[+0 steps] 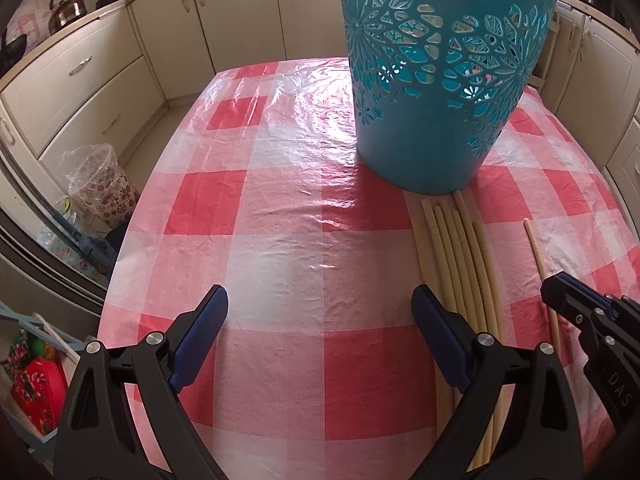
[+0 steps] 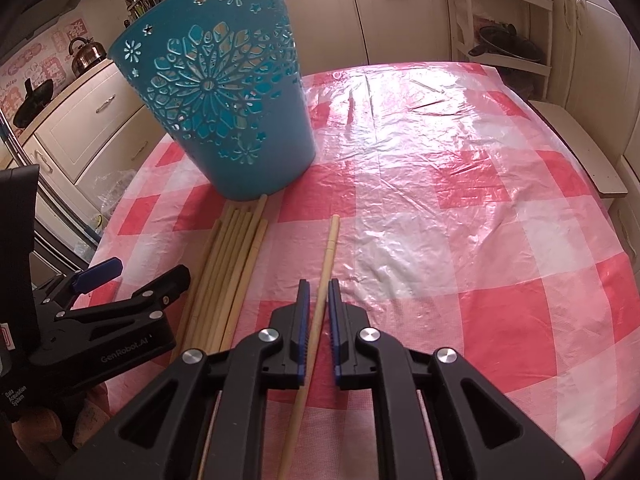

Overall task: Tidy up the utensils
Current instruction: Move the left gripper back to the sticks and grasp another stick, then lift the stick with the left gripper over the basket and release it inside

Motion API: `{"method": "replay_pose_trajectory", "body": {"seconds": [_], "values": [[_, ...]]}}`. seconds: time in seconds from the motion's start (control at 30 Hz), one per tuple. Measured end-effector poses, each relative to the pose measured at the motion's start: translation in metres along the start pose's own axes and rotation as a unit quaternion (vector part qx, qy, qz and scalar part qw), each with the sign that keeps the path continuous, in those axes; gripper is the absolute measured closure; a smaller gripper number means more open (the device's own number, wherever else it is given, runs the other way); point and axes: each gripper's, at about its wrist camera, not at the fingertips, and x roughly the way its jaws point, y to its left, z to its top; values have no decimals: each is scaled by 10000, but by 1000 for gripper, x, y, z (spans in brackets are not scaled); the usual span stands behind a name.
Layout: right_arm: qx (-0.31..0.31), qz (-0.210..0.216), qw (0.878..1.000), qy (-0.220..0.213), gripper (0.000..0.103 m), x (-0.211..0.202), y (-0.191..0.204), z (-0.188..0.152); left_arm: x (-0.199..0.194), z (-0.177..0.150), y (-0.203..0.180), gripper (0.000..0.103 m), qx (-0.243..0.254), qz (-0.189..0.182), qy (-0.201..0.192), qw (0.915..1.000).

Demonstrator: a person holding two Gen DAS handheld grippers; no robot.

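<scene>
left claw: wide open, empty, bundle of chopsticks just right
right claw: slightly parted around single chopstick
bin: ahead on desk

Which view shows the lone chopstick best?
The right wrist view: the lone chopstick runs full length up the frame centre, between the jaws of the right gripper. The left wrist view shows it only at the right edge, partly hidden.
</scene>
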Motion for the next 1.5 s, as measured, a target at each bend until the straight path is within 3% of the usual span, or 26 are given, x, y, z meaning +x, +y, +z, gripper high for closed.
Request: {"method": "replay_pose_trajectory", "body": {"seconds": [0.17,0.53,0.63,0.7,0.8,1.03,1.07,1.1,1.13,1.3,1.5], "values": [[-2,69,10000,13,85,1,1,1,-3,2,-8,14,109,-18,-29,9999],[-57,53,10000,23,84,0,3,0,6,5,-19,15,219,-11,118,9997],[-68,50,10000,22,84,1,4,0,7,8,-19,29,214,-280,182,9992],[-63,48,10000,19,84,1,4,0,5,9,-21,45,330,-373,196,9986],[-57,42,10000,11,84,1,4,1,4,12,-23,62,475,-484,253,9974],[-164,-61,9998,-35,83,1,8,0,8,20,-25,62,719,-560,605,9940],[-181,-73,9998,-42,83,1,9,0,7,21,-25,73,765,-579,597,9936],[-188,-75,9998,-49,83,2,10,0,6,21,-26,90,823,-644,576,9929],[-196,-77,9998,-56,82,1,9,0,5,20,-23,96,820,-663,584,9927],[-209,-73,9997,-90,82,1,10,0,-6,11,-7,98,605,-634,469,9950],[-196,-82,9997,-111,82,0,9,-2,-47,12,20,98,334,-897,46,9954]]}}
